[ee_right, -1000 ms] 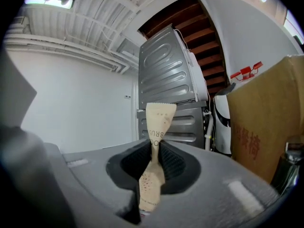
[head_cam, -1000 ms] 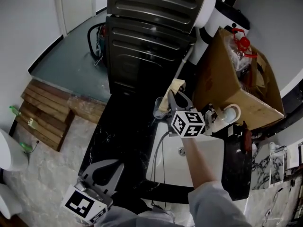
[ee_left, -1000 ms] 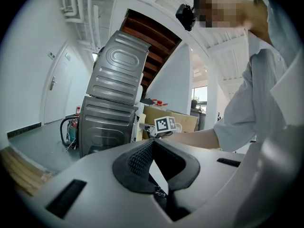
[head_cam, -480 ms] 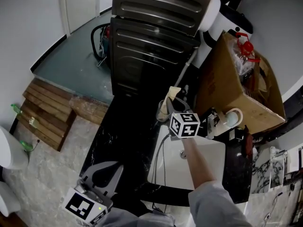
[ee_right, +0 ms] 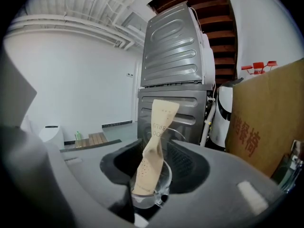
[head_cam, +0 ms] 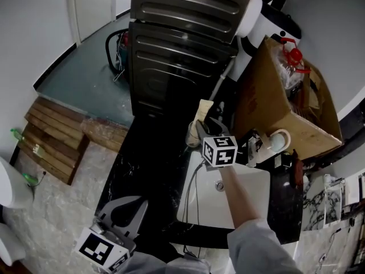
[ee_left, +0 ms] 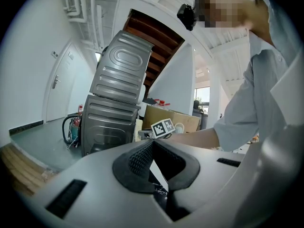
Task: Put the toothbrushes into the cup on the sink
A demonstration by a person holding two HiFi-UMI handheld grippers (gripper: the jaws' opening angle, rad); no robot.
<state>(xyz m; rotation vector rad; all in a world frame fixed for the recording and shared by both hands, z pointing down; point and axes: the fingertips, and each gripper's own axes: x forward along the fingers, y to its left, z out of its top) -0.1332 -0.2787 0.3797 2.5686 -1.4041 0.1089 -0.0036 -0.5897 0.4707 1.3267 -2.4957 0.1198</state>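
Observation:
A toothbrush in a tan paper wrapper (ee_right: 154,144) stands upright in a clear glass cup (ee_right: 151,196) on the black counter left of the sink. In the head view the wrapper (head_cam: 203,111) sticks up out of the cup (head_cam: 193,136). My right gripper (ee_right: 159,160) straddles the cup and wrapper. Its jaws are opening, and the pads stand clear of the wrapper on both sides. From the head view it (head_cam: 206,125) reaches in from the sink side. My left gripper (head_cam: 126,201) hangs low at the counter's near left, shut and holding nothing (ee_left: 152,144).
A white sink basin (head_cam: 251,207) is set in the black counter (head_cam: 142,158), with a faucet (head_cam: 254,144) behind it. A big cardboard box (head_cam: 285,104) stands at the right. Stacked grey machines (head_cam: 177,50) rise behind the cup. Wooden slats (head_cam: 57,138) lie on the floor at the left.
The right gripper brought the wrapped toothbrush down into the cup and its jaws parted from it. The wrapper now stands on its own. The left gripper has stayed put.

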